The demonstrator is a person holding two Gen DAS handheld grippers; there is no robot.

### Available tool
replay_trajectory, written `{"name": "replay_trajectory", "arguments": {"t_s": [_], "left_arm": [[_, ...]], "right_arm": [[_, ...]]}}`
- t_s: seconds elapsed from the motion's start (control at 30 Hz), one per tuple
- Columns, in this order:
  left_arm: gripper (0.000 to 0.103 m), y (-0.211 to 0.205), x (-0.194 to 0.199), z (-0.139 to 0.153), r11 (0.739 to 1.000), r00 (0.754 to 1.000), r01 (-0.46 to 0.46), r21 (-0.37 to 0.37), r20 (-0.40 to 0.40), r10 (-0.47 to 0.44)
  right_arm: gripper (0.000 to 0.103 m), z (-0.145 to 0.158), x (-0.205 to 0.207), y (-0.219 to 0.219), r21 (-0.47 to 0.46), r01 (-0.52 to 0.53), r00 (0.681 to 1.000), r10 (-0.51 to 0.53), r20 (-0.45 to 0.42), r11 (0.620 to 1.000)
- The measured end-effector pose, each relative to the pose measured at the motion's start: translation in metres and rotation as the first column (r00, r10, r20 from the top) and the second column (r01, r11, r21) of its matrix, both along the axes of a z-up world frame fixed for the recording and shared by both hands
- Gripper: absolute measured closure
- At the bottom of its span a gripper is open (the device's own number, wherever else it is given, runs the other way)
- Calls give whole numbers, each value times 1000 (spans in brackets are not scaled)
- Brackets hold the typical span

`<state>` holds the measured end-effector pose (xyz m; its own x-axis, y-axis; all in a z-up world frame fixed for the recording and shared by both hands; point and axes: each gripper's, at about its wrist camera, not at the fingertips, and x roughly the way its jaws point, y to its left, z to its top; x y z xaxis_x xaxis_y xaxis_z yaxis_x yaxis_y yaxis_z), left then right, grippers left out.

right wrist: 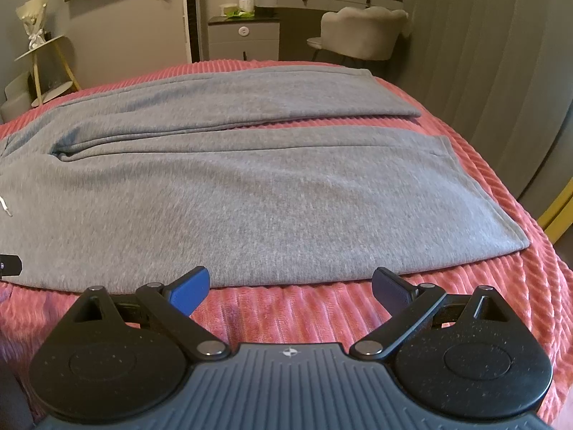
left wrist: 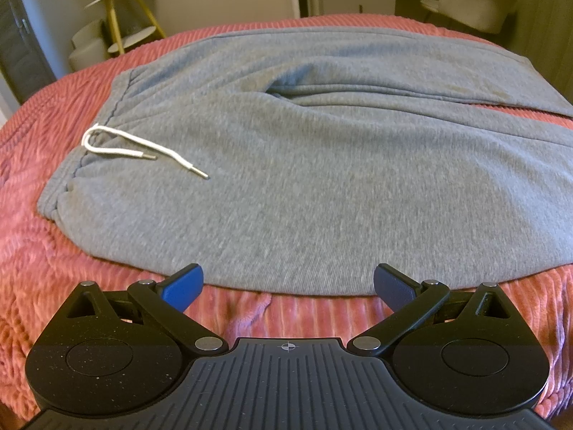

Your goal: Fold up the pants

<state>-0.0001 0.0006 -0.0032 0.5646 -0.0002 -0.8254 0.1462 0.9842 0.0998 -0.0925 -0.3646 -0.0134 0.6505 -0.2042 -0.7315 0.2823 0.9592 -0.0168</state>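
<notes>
Pink ribbed bedspread (right wrist: 465,143) covers the bed, and the grey pants (right wrist: 250,193) lie flat across it, both legs stretched side by side toward the right, a strip of pink between the cuffs. Waistband sits left, its white drawstring (left wrist: 118,143) looped on the fabric. Bare bedspread runs along the near hem. Left claw (left wrist: 288,285) spread wide, holding nothing, just short of the hem. Right claw (right wrist: 290,286) likewise wide and empty.
</notes>
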Motion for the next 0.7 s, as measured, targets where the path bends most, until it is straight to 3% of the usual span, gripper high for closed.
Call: {"name": "replay_trajectory", "arguments": {"t_s": [0.7], "left_arm": [[0,1,0,0,1000,1000,0,-2,-2,0]], "right_arm": [[6,0,-1,-1,6,3,1000,-3,4,1000]]}}
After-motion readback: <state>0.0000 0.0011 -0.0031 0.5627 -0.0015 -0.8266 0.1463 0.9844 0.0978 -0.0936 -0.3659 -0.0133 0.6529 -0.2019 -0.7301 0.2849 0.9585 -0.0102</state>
